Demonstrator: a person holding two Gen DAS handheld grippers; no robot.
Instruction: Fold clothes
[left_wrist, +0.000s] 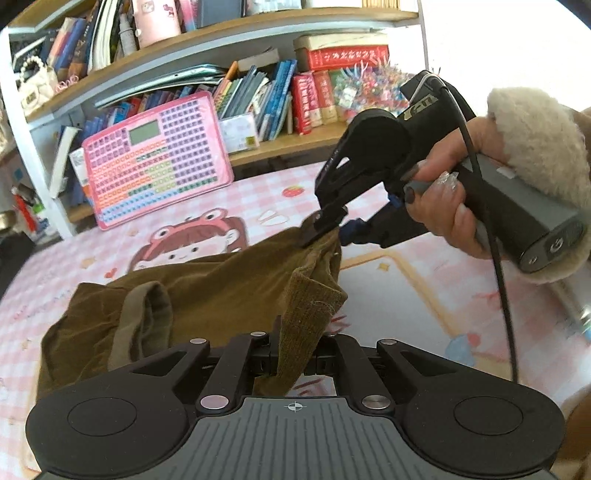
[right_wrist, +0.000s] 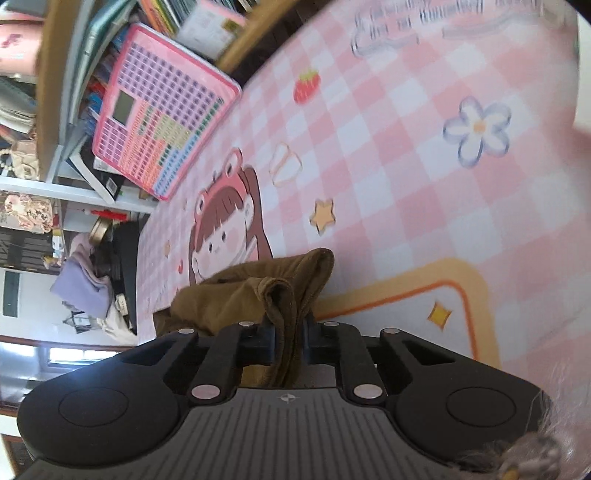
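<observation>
An olive-brown corduroy garment (left_wrist: 207, 295) lies bunched on the pink checked cloth (left_wrist: 406, 295), its right end lifted off the surface. My left gripper (left_wrist: 294, 360) is shut on a ribbed hem flap of it at the bottom of the left wrist view. My right gripper (left_wrist: 327, 229), held by a hand (left_wrist: 447, 192) with a fleece cuff, pinches the garment's raised upper edge a little farther away. In the right wrist view the same garment (right_wrist: 240, 295) is folded over between the right gripper (right_wrist: 289, 341) fingers, tightly clamped. A strap loop (left_wrist: 147, 317) hangs at the garment's left.
A pink keyboard toy (left_wrist: 155, 158) leans against a bookshelf (left_wrist: 258, 99) full of books behind the cloth. A black cable (left_wrist: 498, 258) trails from the right gripper's handle. The cloth carries a cartoon girl print (right_wrist: 225, 229), with bare surface to the right.
</observation>
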